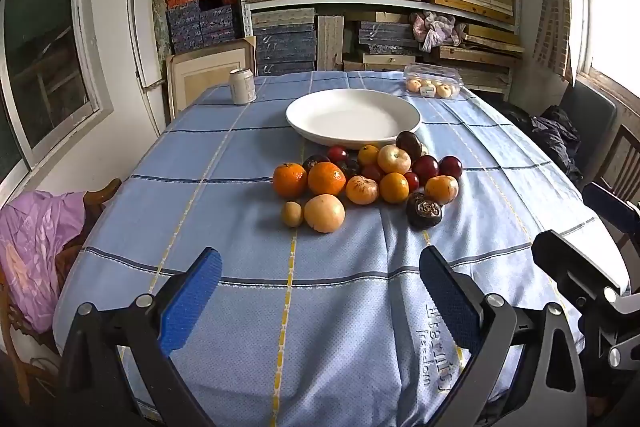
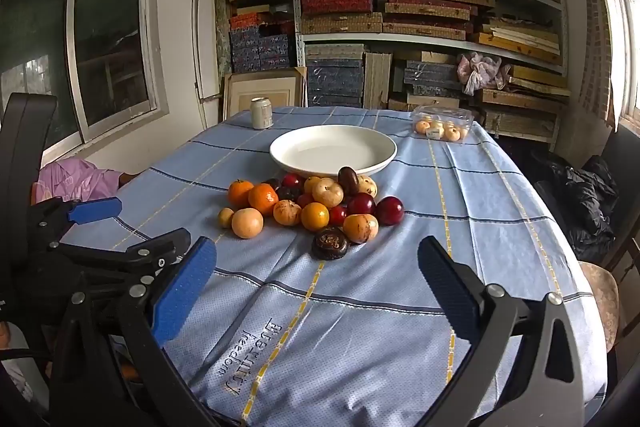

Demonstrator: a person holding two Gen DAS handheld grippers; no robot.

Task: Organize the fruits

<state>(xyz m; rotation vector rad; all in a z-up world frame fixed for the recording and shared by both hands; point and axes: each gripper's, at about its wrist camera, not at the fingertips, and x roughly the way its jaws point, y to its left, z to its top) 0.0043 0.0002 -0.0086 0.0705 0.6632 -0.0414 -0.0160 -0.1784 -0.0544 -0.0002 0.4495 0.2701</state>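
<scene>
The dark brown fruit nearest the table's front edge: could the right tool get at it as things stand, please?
Probably yes. The right tool is open and empty, the dark brown fruit lies at the pile's near edge, and only bare tablecloth lies between them.

left tool [image 1: 320, 291]: black frame | blue dimpled pads | silver screws || right tool [image 2: 316, 279]: same build

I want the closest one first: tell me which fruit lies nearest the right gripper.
The dark brown fruit at the pile's near edge, in front of the right gripper; every other fruit lies behind it.
</scene>
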